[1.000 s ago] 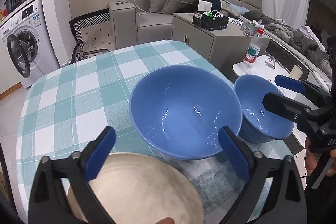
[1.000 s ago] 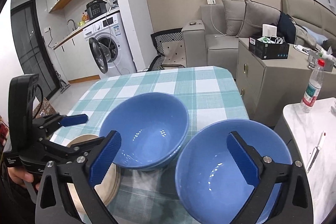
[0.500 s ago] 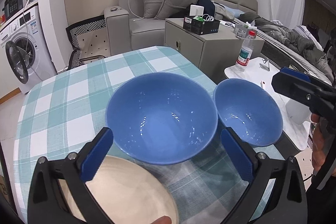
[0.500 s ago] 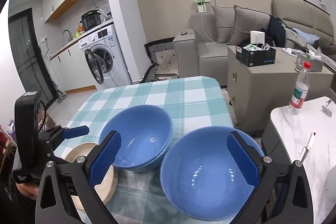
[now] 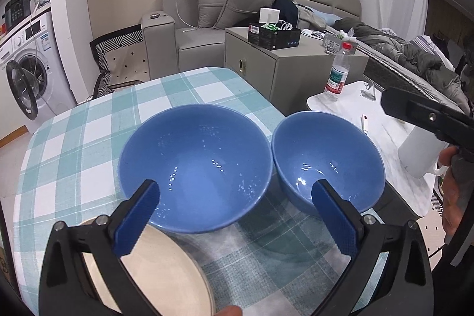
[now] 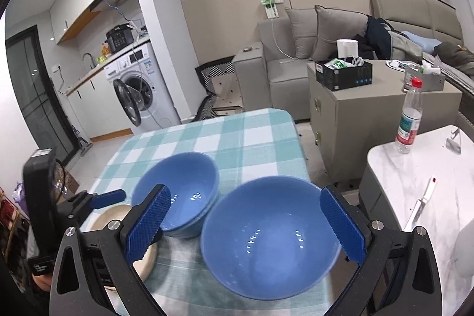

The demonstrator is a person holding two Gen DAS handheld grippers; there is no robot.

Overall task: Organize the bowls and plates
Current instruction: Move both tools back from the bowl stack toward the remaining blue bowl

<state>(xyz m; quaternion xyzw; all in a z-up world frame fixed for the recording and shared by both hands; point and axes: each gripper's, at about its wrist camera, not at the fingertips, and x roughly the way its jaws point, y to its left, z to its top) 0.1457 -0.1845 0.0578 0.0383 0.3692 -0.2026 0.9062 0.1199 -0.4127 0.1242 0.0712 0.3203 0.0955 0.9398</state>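
Observation:
Two blue bowls stand side by side on the checked tablecloth (image 5: 89, 138). The wider bowl (image 5: 195, 165) lies straight ahead of my left gripper (image 5: 234, 188), which is open and empty above its near rim. The smaller-looking bowl (image 5: 326, 159) is to its right. In the right wrist view that bowl (image 6: 272, 239) sits between the fingers of my open right gripper (image 6: 244, 193), with no contact. The other bowl (image 6: 177, 197) shows a double rim, as if nested. A beige plate (image 5: 166, 274) lies at the near left, under the left gripper.
The tablecloth's right edge runs close to the right bowl. Beyond it stands a white marble side table (image 6: 414, 176) with a water bottle (image 6: 410, 120) and a white jug (image 5: 417, 156). A grey cabinet (image 5: 284, 70) and sofa stand behind, a washing machine (image 6: 139, 96) at the left.
Both grippers have drawn back and upward from the bowls, which now look smaller and lower in view. The bowls and the plate have stayed in place.

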